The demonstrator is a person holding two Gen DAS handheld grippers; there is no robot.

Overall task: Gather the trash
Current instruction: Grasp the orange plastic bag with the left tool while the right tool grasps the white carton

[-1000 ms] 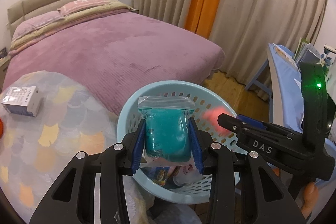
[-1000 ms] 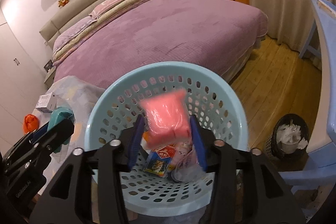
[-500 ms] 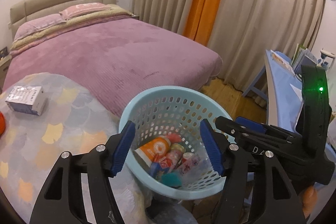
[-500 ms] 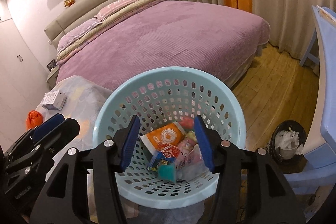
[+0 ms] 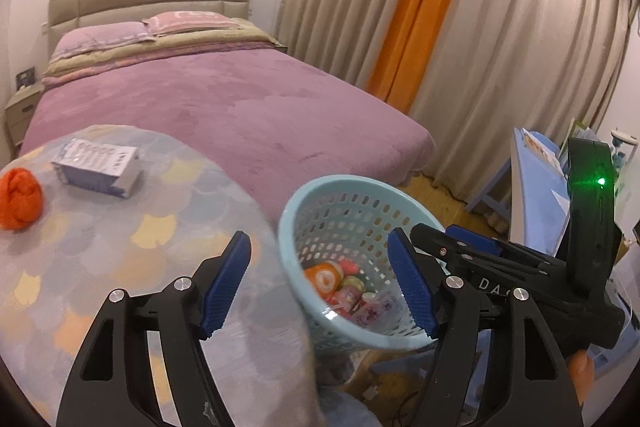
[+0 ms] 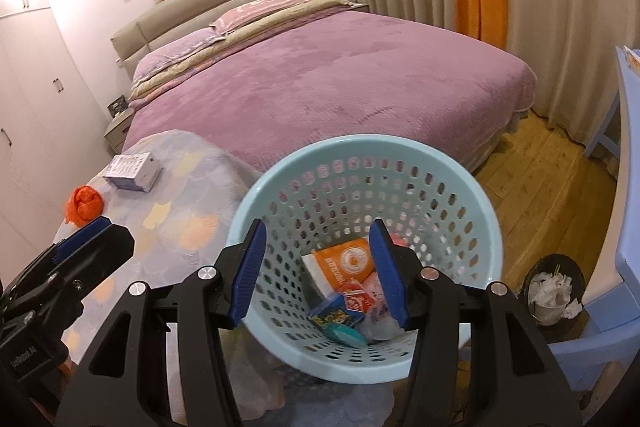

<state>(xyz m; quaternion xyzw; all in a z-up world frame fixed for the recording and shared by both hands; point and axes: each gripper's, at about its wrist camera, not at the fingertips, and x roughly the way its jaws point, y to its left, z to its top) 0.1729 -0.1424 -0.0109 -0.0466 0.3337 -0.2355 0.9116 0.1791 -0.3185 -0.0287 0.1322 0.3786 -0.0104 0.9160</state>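
Both empty, left gripper (image 5: 320, 283) jaws opening, right gripper (image 6: 316, 271) parted, hovering over basket (image 6: 486, 227); swinging toward orange wad (image 5: 18, 197) risks clipping rim.

Side by side and angled downward, the left gripper (image 5: 318, 287) is opening its empty jaws, while the right gripper (image 6: 316, 273) holds its blue pads apart, gripping nothing.

Warm, dim indoor light, glare at upper left (right wrist view), fisheye-bent edges, slight motion blur.
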